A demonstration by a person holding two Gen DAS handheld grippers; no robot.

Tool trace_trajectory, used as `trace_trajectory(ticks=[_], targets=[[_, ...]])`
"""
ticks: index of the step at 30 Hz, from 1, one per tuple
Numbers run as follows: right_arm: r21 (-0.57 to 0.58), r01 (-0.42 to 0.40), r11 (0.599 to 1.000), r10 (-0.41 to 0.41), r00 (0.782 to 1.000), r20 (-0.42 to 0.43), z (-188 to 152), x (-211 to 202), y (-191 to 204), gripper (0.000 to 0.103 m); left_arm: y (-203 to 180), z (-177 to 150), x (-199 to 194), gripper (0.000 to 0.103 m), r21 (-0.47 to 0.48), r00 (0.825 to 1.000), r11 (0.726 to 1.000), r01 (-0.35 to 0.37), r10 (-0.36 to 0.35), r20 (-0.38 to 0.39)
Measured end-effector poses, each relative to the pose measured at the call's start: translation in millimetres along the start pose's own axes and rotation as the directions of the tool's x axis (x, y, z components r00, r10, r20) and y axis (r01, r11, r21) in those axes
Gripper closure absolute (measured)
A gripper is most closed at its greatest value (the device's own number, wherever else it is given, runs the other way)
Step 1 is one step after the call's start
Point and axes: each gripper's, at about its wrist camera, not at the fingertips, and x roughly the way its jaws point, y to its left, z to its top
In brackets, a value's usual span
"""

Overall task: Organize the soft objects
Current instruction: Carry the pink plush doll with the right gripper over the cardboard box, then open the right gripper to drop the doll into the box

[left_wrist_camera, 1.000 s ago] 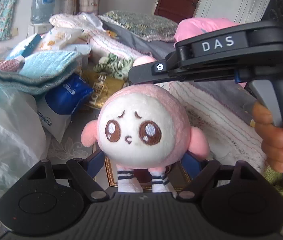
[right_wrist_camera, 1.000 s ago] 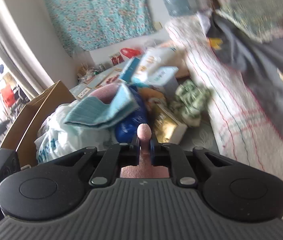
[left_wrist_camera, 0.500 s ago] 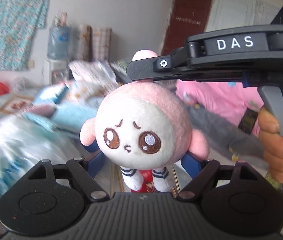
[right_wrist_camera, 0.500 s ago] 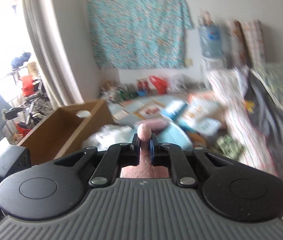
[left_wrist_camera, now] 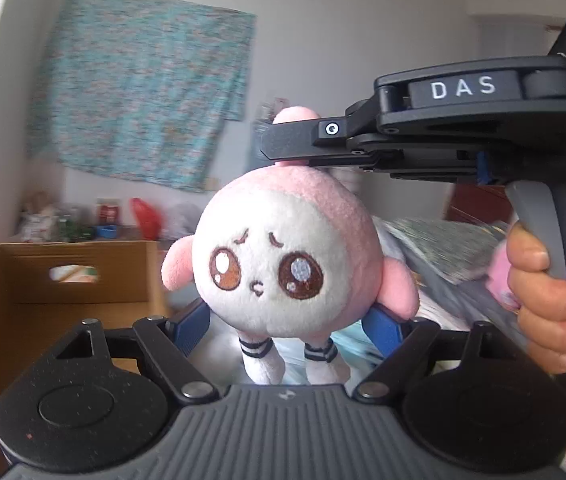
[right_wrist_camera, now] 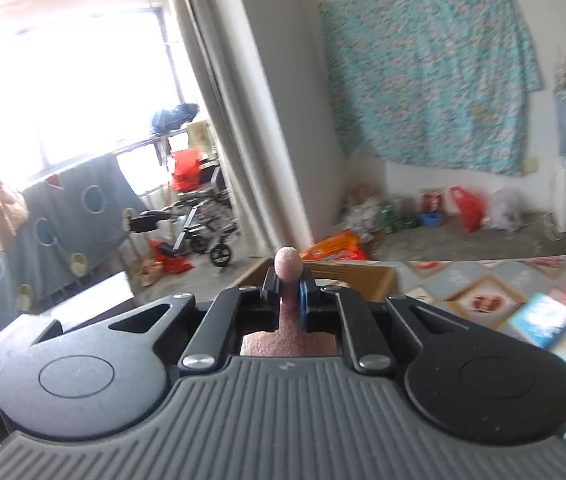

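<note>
Right gripper [right_wrist_camera: 288, 296]: pressed together on the pink topknot of the plush doll [left_wrist_camera: 289, 264]; topknot tip poking out past the pads at centre frame in the right wrist view.
Left gripper [left_wrist_camera: 289, 326]: spread wide, blue pads flanking the doll's lower body; contact with the plush not clear, striped legs dangling between the fingers.
Plush doll: lifted clear of any surface, hanging at centre frame in the left wrist view, face toward that camera.
Cardboard box [left_wrist_camera: 59, 280]: open, lower left of the frame, just behind and beside the doll; probably the destination, though not certain. Small pale item visible inside.
Bed [left_wrist_camera: 455, 252]: right of the doll, blurred bedding on it.
Status: one soft object picked up and in transit; not yet deposited. Remaining: release into place, then handling of further soft items, count not visible here.
</note>
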Motion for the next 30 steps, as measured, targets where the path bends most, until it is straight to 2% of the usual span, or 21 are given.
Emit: trace_trajectory(ticks=[4, 7, 10, 13, 16, 19, 23, 26, 28, 30], targets=[[0.057, -0.068, 0.996, 0.072, 0.995, -0.069, 22.8, 79.7, -1.1, 0.096, 36.5, 13.5, 15.9, 0.019, -0.077, 0.994, 0.991, -0.11, 0.11, 0.001], [0.11, -0.09, 0.99, 0.104, 0.987, -0.126, 31.6, 140.3, -13.0, 0.096, 62.7, 20.7, 31.6, 0.019, -0.118, 0.982, 0.975, -0.191, 0.19, -0.021], [0.18, -0.092, 0.979, 0.126, 0.974, -0.187, 27.5, 200.4, -33.5, 0.096, 85.1, 21.4, 41.7, 0.019, -0.151, 0.962, 0.951, -0.271, 0.268, -0.041], [0.226, -0.064, 0.972, 0.123, 0.958, -0.259, 9.2, 252.4, -60.5, 0.096, 108.7, 24.4, 43.2, 0.019, -0.187, 0.953, 0.934, -0.304, 0.3, -0.05], [0.204, 0.018, 0.979, 0.054, 0.94, -0.337, -13.6, 292.5, -81.0, 0.096, 129.1, 22.7, 35.9, 0.018, -0.218, 0.943, 0.918, -0.332, 0.326, -0.063], [0.115, 0.101, 0.988, -0.051, 0.925, -0.377, -30.3, 317.3, -97.6, 0.096, 140.9, 20.2, 33.0, 0.018, -0.231, 0.934, 0.905, -0.357, 0.35, -0.076], [-0.016, 0.165, 0.986, -0.159, 0.917, -0.366, -28.0, 329.1, -105.3, 0.096, 144.7, 12.5, 23.4, 0.018, -0.221, 0.928, 0.901, -0.374, 0.366, -0.078], [-0.126, 0.202, 0.971, -0.234, 0.904, -0.356, -27.1, 336.6, -103.7, 0.094, 143.3, 9.8, 23.5, 0.018, -0.219, 0.932, 0.906, -0.362, 0.354, -0.077], [-0.159, 0.217, 0.963, -0.26, 0.899, -0.353, -26.9, 336.1, -112.9, 0.092, 141.5, 9.4, 24.7, 0.018, -0.209, 0.934, 0.911, -0.357, 0.347, -0.081], [-0.175, 0.234, 0.956, -0.282, 0.896, -0.343, -25.6, 334.0, -112.1, 0.082, 139.5, 6.1, 24.6, 0.018, -0.203, 0.934, 0.912, -0.357, 0.347, -0.086]])
